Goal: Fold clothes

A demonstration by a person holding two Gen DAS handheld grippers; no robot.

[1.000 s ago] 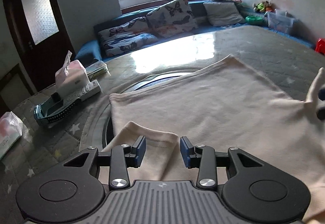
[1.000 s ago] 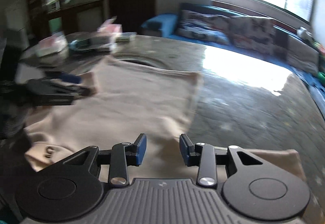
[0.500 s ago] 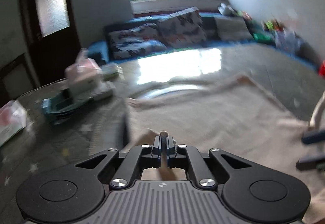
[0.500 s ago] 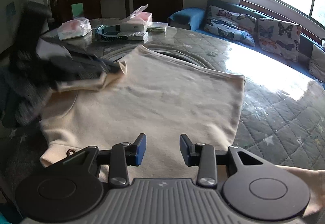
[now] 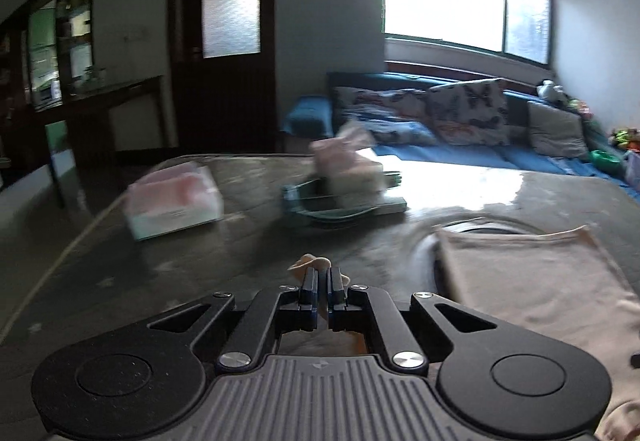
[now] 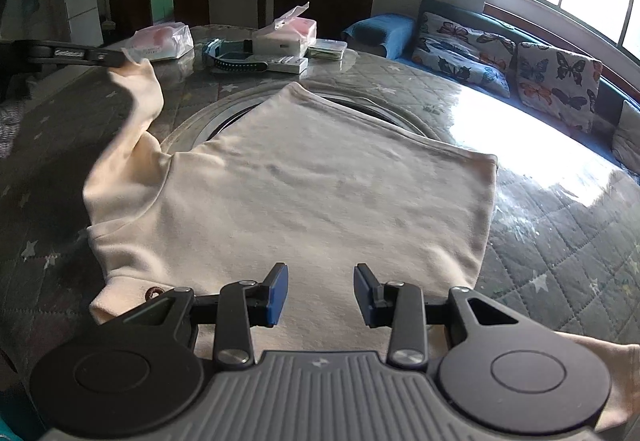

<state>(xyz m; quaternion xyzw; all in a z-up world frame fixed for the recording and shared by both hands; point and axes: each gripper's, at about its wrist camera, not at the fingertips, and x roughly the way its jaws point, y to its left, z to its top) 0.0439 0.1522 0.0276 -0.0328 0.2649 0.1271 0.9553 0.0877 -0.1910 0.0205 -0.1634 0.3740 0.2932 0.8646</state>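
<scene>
The step in hand looks like the sleeve fold: the left gripper (image 5: 322, 283) is pinched tight on the cuff of the left sleeve (image 6: 138, 97) and holds it lifted clear of the tabletop (image 6: 560, 225), out toward 10 o'clock in the right wrist view; the sleeve hangs from that grip in a loose drape down to the shoulder; the cream sweatshirt (image 6: 320, 193) itself lies flat across the middle of the tabletop, hem toward 1 o'clock, collar end toward 7 o'clock.

The right gripper (image 6: 320, 295) hovers above the near part of the garment with its blue pads wide apart and nothing between them.

The next move, as I judge it, calls for carrying the cuff inward over the body, toward 3 o'clock, and laying the sleeve flat without dragging the shoulder; the free gripper could pin the body or take the other sleeve.

The other sleeve is mostly hidden behind the right gripper's housing, only a strip showing at 4 o'clock; the left wrist view is smeared by motion, so the boxes (image 5: 176, 203) at 11 o'clock are perhaps tissue packs, though I cannot be sure; a small dark ring (image 6: 154, 294) near the collar is too small to identify.
</scene>
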